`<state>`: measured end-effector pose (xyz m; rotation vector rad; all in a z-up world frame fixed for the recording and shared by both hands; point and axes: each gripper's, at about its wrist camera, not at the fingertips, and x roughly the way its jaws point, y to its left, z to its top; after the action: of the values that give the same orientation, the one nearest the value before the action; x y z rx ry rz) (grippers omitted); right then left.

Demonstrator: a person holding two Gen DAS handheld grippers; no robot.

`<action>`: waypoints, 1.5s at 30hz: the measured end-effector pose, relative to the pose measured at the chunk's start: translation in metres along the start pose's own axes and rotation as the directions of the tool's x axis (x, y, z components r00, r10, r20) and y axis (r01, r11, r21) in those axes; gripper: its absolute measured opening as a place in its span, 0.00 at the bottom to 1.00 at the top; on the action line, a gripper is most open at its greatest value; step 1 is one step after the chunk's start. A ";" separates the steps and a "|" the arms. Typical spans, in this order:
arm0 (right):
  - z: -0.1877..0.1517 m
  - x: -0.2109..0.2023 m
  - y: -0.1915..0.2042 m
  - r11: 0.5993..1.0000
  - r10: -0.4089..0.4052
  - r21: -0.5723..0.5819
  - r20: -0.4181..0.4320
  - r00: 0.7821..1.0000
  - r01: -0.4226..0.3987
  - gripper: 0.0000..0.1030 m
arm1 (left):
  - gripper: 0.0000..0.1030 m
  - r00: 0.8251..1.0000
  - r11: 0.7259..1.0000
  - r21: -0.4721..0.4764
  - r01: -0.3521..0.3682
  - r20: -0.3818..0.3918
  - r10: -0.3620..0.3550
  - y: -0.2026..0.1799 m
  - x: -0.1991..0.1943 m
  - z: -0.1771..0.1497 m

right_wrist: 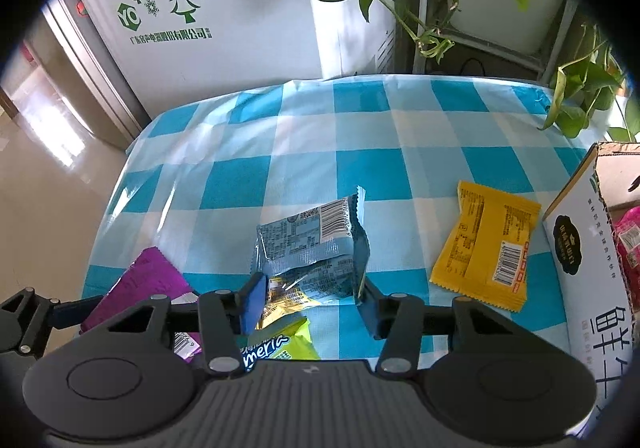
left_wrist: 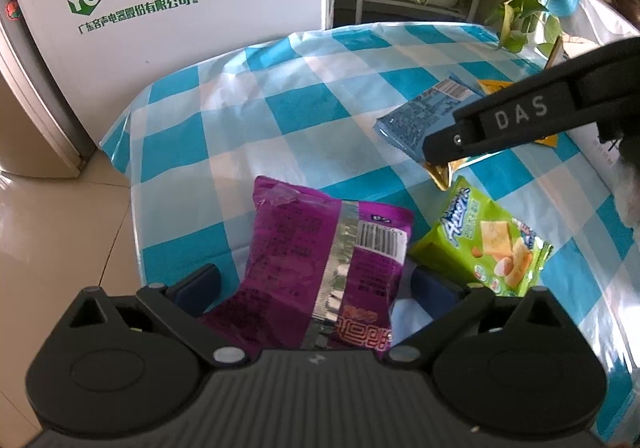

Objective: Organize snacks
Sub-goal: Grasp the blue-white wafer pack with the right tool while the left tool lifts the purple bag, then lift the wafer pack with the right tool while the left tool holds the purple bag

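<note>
The purple pack (left_wrist: 320,272) stands between the spread fingers of the left gripper (left_wrist: 318,288), its lower end tucked toward the gripper body; whether either blue pad (left_wrist: 202,284) touches it cannot be told, and the jaws look released, wide apart. It is crinkled glossy foil with a silver seam and a white barcode patch. Just to its right lies the green pack (left_wrist: 484,244), flat and shiny, printed with crackers.

In the right wrist view the blue pack (right_wrist: 312,248) sits between the fingers of the right gripper (right_wrist: 310,300), puffy, with a serrated top edge and barcode, lying over a gold pack (right_wrist: 280,296). These jaws are also wide; contact is unclear. Further right a flat yellow pack (right_wrist: 484,248) lies near the cardboard box (right_wrist: 576,248), all on the checked blue-and-white plastic cloth (right_wrist: 320,136).
</note>
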<state>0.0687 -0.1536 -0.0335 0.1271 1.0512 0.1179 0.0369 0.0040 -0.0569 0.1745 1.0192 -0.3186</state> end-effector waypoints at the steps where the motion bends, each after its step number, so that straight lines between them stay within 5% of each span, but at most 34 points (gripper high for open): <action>1: 0.000 0.000 0.000 1.000 -0.001 0.000 0.000 1.000 0.001 0.54 | 0.92 1.000 1.000 0.000 0.006 0.002 -0.006 0.000 -0.001 0.000; 7: 0.001 -0.005 -0.005 1.000 -0.002 0.015 0.006 1.000 0.002 0.54 | 0.69 1.000 1.000 -0.001 0.017 0.025 -0.017 0.000 -0.007 0.004; 34: 0.003 -0.028 -0.022 0.999 0.002 0.040 0.046 0.999 -0.004 0.54 | 0.69 0.995 0.983 -0.182 0.013 0.102 0.006 0.012 -0.028 0.026; 45: 0.007 -0.070 -0.034 0.997 0.003 0.074 0.141 0.990 -0.013 0.54 | 0.69 0.989 0.973 -0.229 0.015 0.148 0.020 0.004 -0.036 0.037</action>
<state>0.0415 -0.1990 0.0241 0.2048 0.9143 0.0758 0.0510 0.0036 -0.0068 -0.0568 0.8995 -0.2058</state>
